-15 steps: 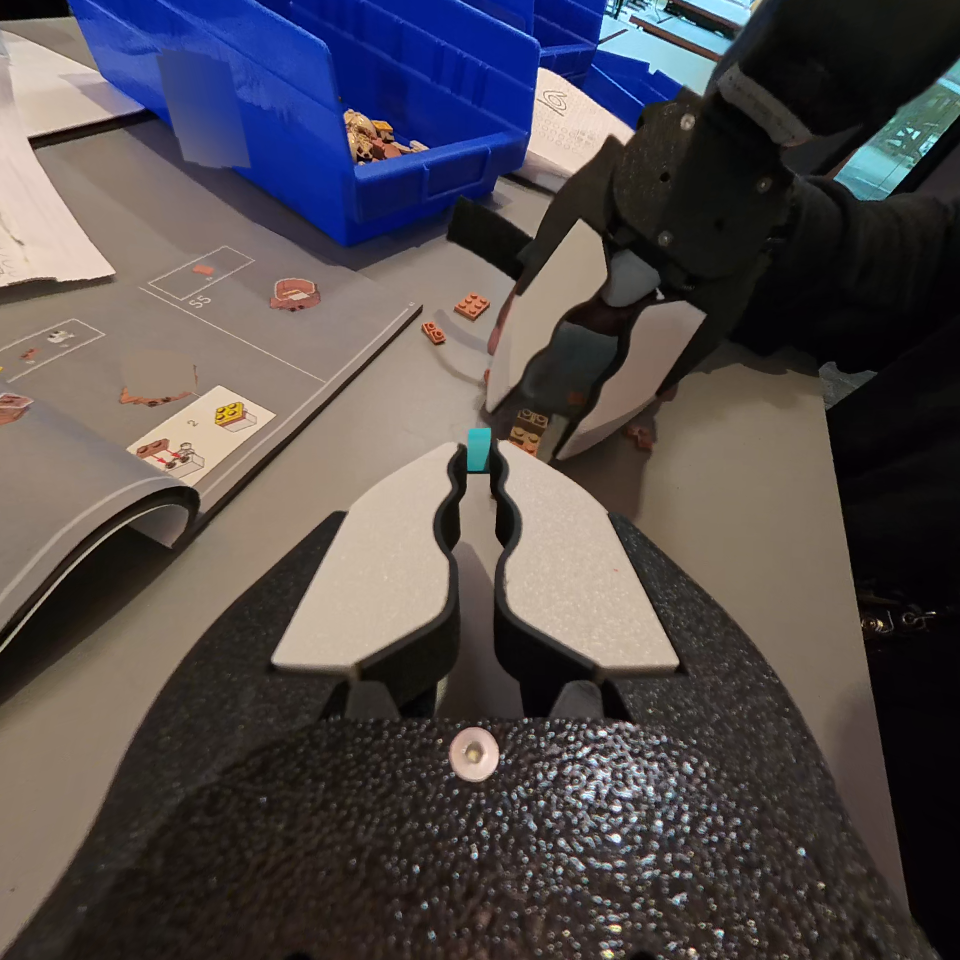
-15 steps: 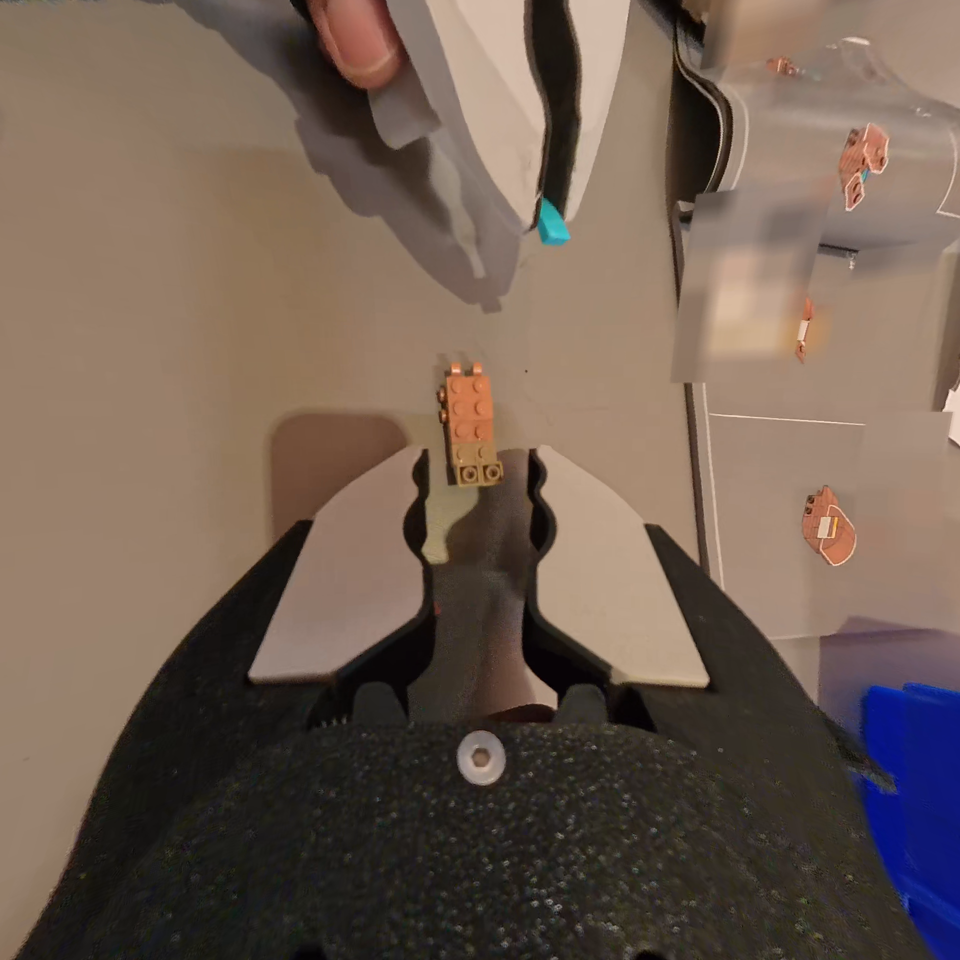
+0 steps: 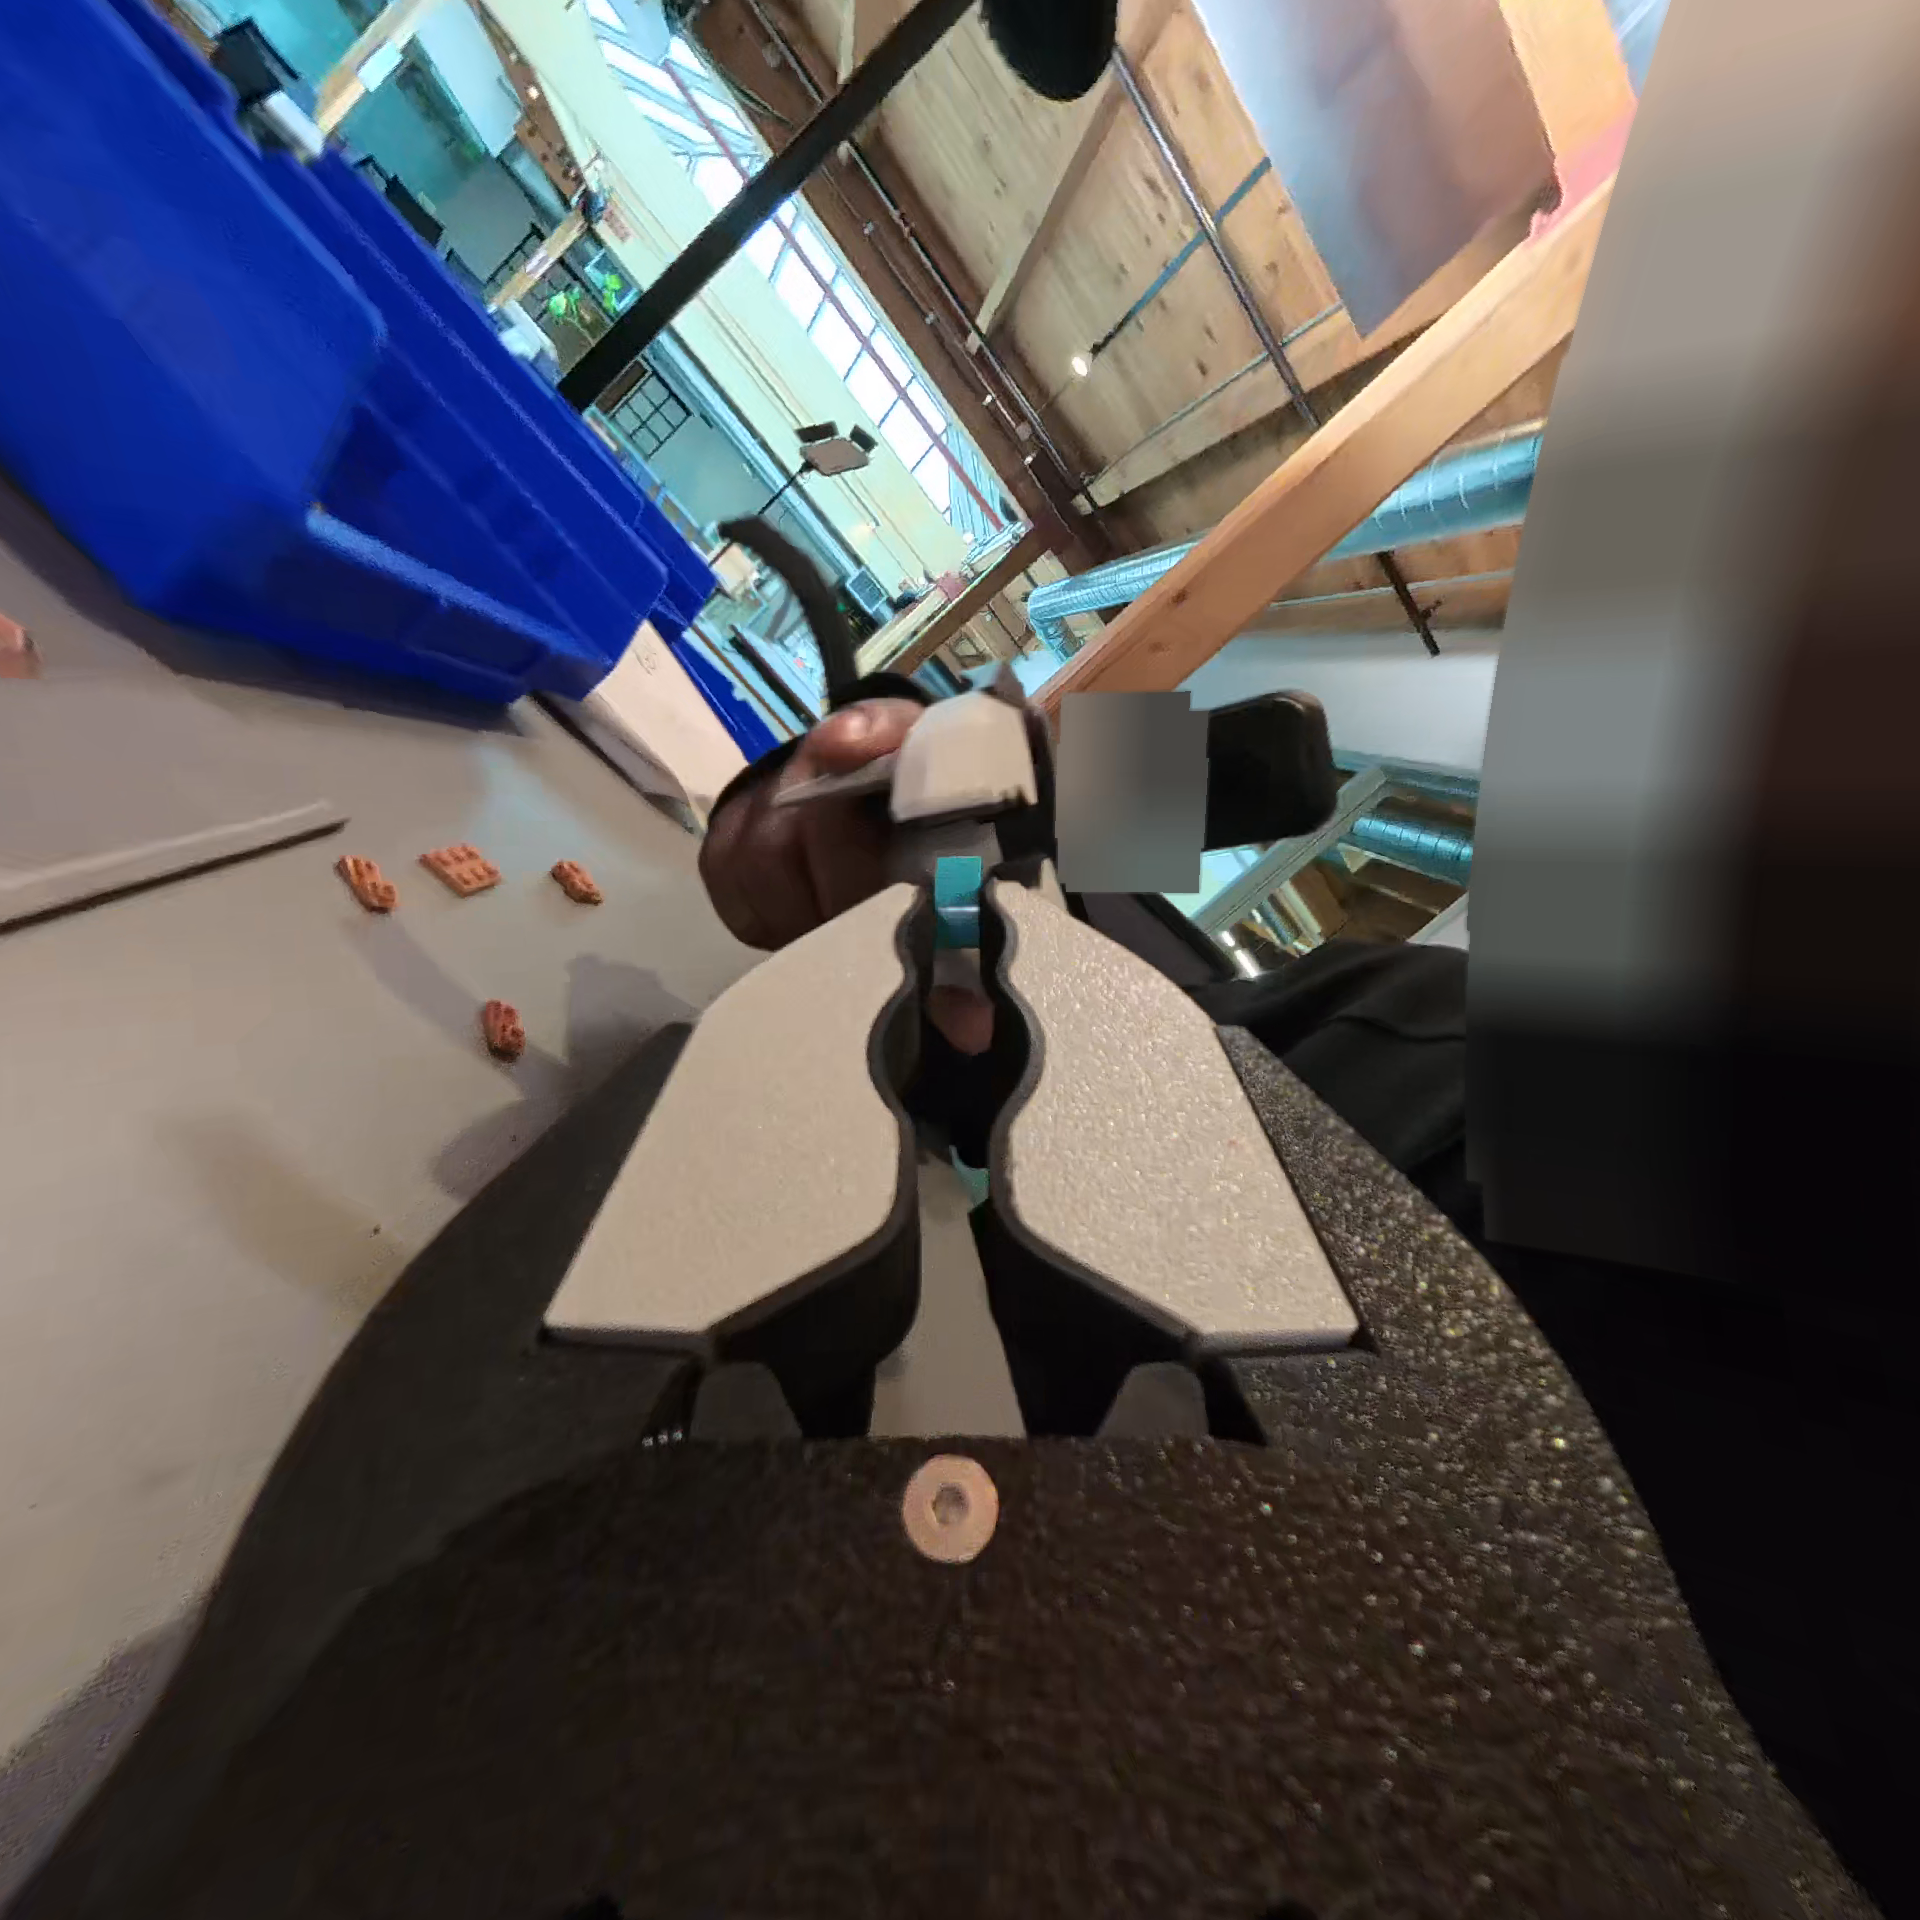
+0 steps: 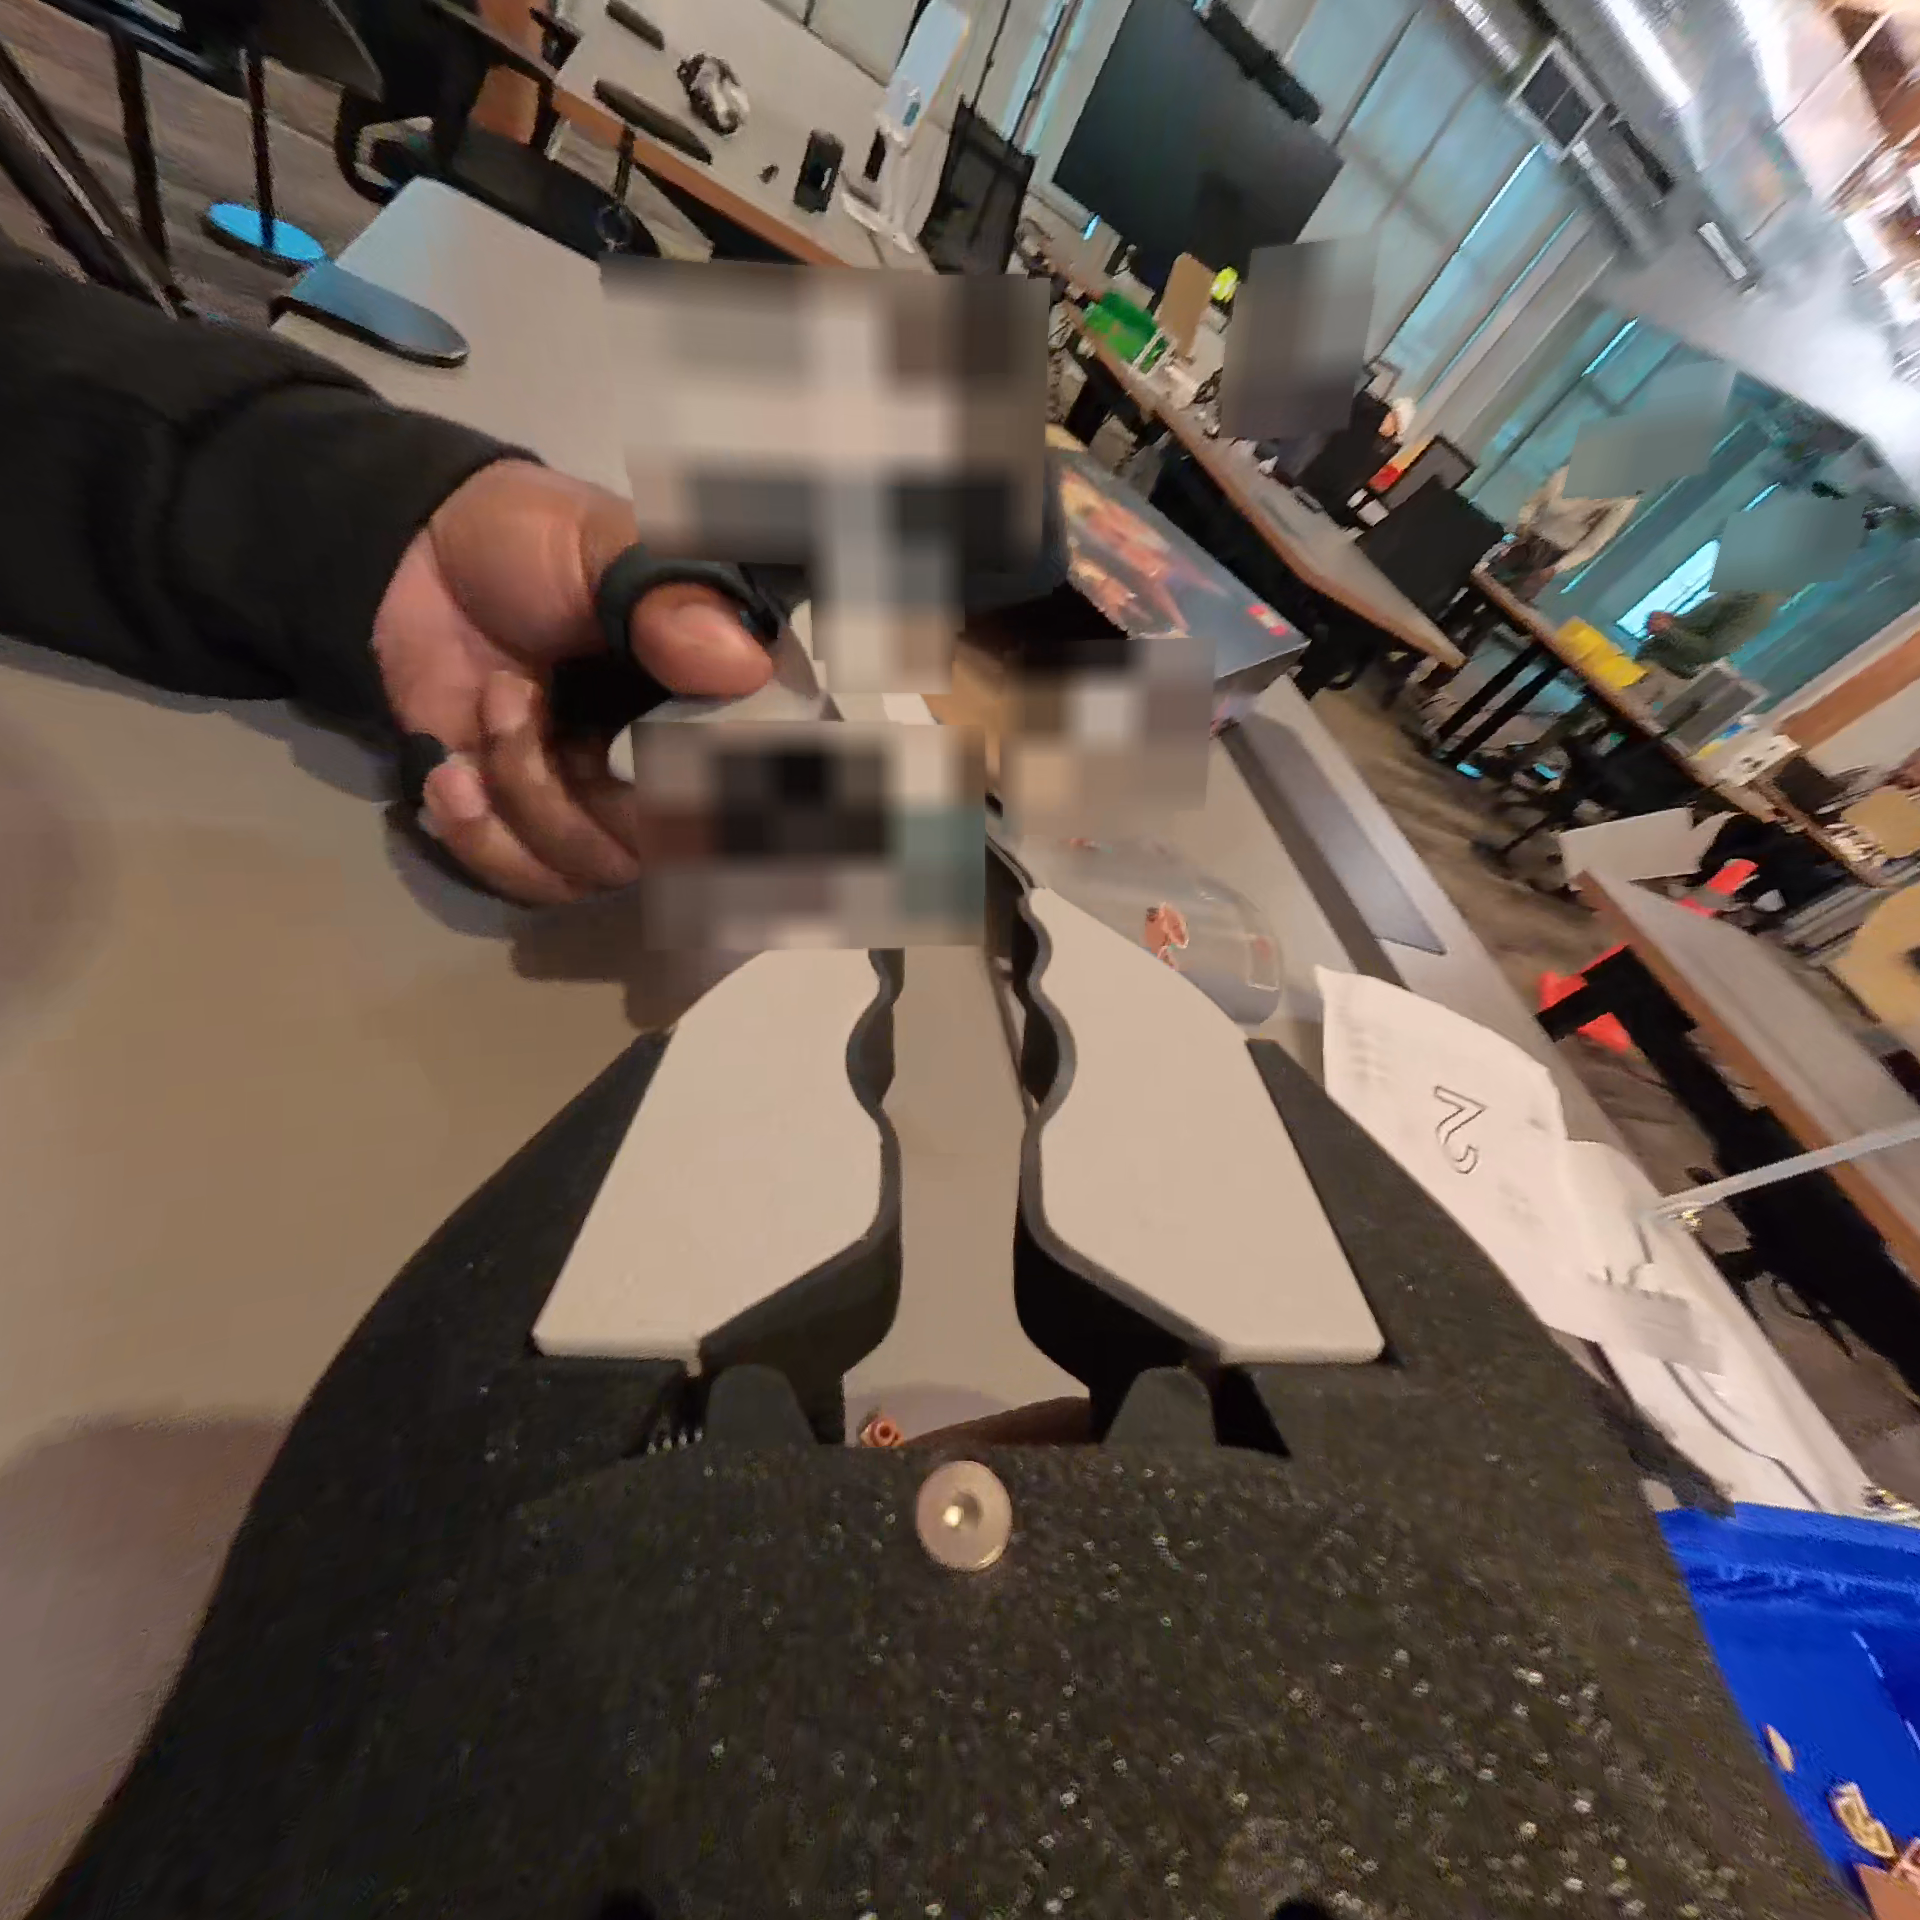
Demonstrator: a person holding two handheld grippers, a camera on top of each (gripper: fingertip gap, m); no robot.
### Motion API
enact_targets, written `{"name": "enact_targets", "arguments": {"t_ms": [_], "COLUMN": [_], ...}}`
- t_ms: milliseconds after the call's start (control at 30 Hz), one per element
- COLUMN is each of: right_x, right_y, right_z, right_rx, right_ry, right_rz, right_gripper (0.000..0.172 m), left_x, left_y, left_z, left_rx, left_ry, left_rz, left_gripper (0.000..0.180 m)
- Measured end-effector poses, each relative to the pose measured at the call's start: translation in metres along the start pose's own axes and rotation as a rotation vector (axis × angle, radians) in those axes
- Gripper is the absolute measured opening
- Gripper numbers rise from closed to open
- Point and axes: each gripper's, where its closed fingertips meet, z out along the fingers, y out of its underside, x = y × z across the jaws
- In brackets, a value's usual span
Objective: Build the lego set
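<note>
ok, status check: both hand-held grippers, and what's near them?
Left hand-held gripper shut on teal piece, lifted off table. Right hand-held gripper's tips hidden by blur; grasp unclear. Brown plates loose by blue bins.

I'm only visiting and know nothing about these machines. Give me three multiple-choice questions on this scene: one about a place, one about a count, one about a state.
1. Where do the blue bins stand?
A. on the grey table, left in the left wrist view
B. on the floor
C. stacked on a chair

2. How many small brown bricks lie loose on the table in that view?
A. one
B. four
C. nine

3. What is the left gripper doing?
A. wide open
B. shut on a teal piece
C. gripping paper

Answers: 1 A, the bins rest on the tabletop; 2 B, four lie separately; 3 B, both fingertips pinch the teal piece.
</note>
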Motion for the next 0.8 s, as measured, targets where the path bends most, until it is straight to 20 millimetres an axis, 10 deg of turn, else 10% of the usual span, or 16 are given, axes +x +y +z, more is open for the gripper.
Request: {"name": "enact_targets", "arguments": {"t_ms": [433,633,800], "right_x": [0.001,0.004,-0.021], "right_y": [0.003,0.042,0.043], "right_z": [-0.010,-0.012,-0.011], "right_rx": [0.007,-0.336,-0.416], "right_ry": [-0.060,0.010,-0.097], "right_rz": [0.193,0.050,0.106], "right_gripper": [0.002,0.003,0.003], "left_x": [0.001,-0.022,-0.022], "left_y": [-0.007,0.002,0.025], "left_z": [-0.007,-0.009,0.002], "left_rx": [0.033,-0.203,-0.394], "left_ry": [-0.017,-0.484,-0.530], "left_rz": [0.044,0.744,1.068], "left_gripper": [0.005,0.008,0.009]}}
